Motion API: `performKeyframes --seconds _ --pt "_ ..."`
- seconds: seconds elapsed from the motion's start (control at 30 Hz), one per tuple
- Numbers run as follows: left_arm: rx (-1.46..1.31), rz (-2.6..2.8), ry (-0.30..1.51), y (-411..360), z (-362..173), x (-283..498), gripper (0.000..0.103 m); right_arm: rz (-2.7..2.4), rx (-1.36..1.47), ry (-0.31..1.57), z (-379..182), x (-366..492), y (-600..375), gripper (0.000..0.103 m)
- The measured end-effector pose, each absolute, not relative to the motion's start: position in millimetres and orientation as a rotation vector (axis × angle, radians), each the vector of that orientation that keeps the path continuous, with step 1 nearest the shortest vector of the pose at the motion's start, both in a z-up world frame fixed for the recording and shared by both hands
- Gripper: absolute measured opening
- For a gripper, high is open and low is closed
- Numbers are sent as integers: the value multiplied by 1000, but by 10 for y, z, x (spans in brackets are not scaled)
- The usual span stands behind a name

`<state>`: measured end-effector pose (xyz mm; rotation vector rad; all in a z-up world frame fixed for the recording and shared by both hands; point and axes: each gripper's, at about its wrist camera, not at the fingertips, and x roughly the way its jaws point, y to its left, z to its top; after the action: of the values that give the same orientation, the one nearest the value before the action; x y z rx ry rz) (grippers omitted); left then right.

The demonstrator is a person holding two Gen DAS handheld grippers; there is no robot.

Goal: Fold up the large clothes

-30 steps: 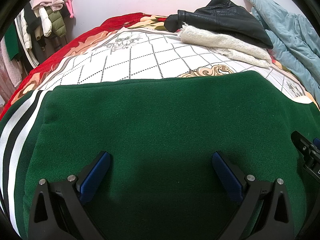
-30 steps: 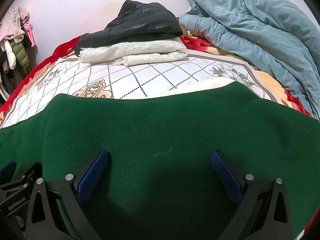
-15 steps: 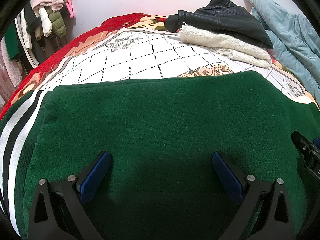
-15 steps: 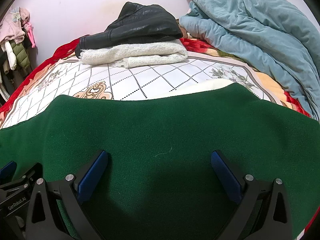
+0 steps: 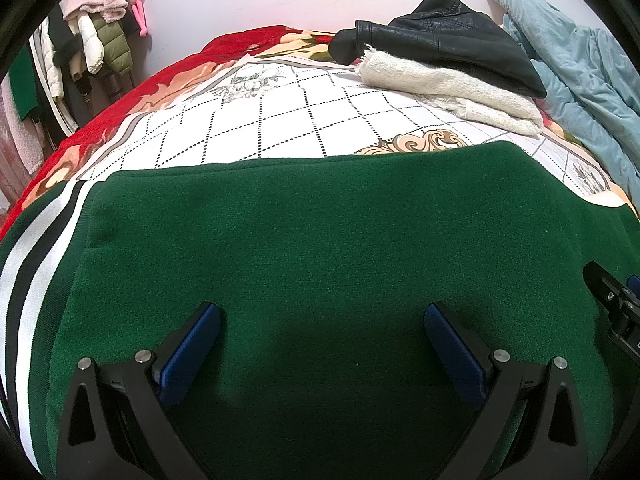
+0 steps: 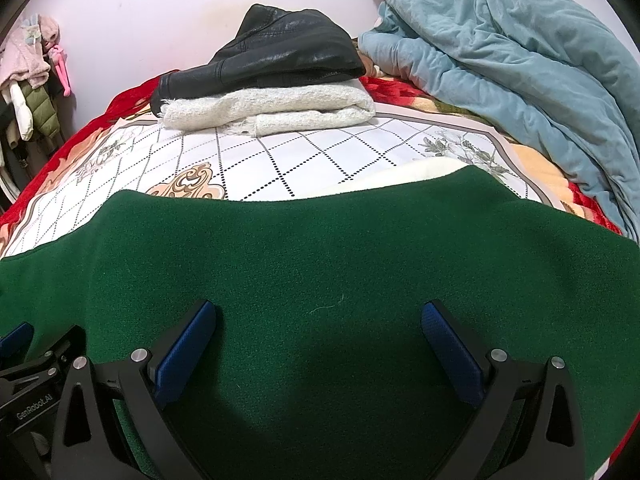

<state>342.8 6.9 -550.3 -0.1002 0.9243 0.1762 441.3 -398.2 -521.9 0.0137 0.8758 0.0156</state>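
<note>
Both grippers, left (image 5: 322, 344) and right (image 6: 320, 340), are spread apart, gripping nothing, above the green jacket (image 5: 320, 248); a shallow pinch could snag one layer and skew the fold

- Setting: a home bedroom.
- Bed (image 5: 280, 120) with a red floral, diamond-grid cover fills mid-frame.
- Crumpled blue quilt (image 6: 520, 64) at upper right.
- Folded black leather jacket (image 6: 280, 52) on a cream knit (image 6: 272, 112), top centre.
- Coats on a rack (image 5: 80, 40), upper left, against a plain wall.
</note>
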Motion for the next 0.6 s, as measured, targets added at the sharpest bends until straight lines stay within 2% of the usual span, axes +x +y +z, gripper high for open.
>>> performKeyframes --seconds 0.6 --pt "-100 176 924 69 -5502 3429 103 17 12 876 -5228 4427 -3977 103"
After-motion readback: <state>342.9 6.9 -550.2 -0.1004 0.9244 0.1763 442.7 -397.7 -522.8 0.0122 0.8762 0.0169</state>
